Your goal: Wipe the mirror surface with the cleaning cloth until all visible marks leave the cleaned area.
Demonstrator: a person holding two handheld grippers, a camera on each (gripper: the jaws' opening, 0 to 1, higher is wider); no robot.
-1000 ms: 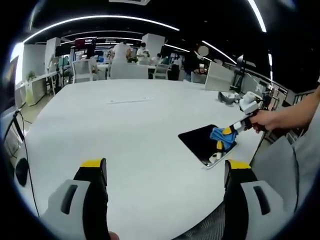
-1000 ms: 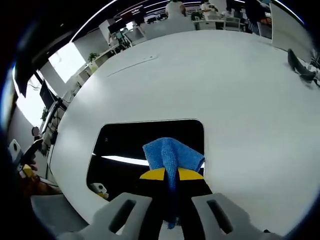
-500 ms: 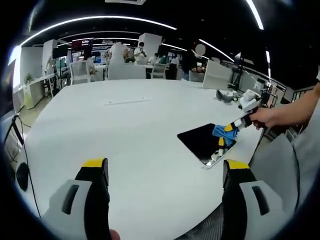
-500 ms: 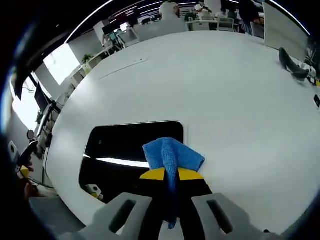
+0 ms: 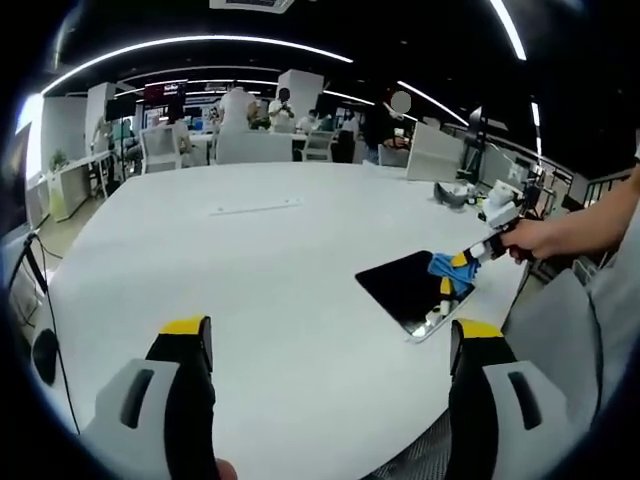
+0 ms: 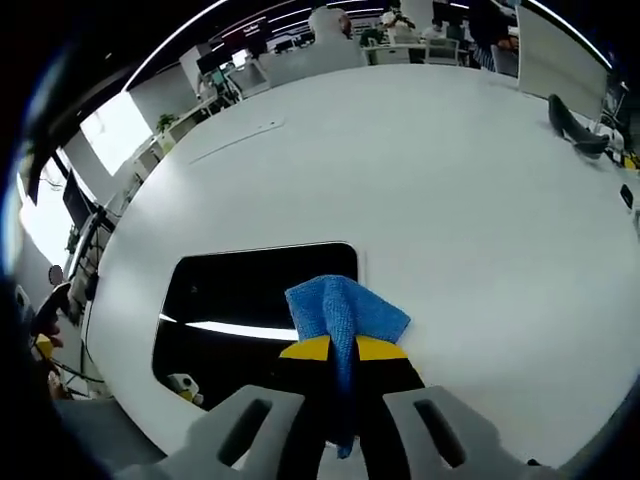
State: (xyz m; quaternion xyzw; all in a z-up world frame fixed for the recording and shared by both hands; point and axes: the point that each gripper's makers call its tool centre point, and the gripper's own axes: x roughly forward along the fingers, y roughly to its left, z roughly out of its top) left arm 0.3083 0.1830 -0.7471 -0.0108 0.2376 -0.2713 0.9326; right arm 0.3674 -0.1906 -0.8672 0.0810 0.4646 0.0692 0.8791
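Fingers of the right gripper (image 6: 343, 350) pinch the blue cloth (image 6: 345, 310) at the mirror (image 6: 250, 300) edge; its long axis runs leftward. Left gripper (image 5: 330, 345) gapes empty, well apart.

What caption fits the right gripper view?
Right gripper shut on a blue cloth at the mirror's edge on a white table.

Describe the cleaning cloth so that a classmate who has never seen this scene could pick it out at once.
Start at the big round white table and find the dark rectangular mirror lying flat near its edge. At the mirror's side, the crumpled blue cleaning cloth is pinched in the right gripper. It is the one blue, soft thing there.
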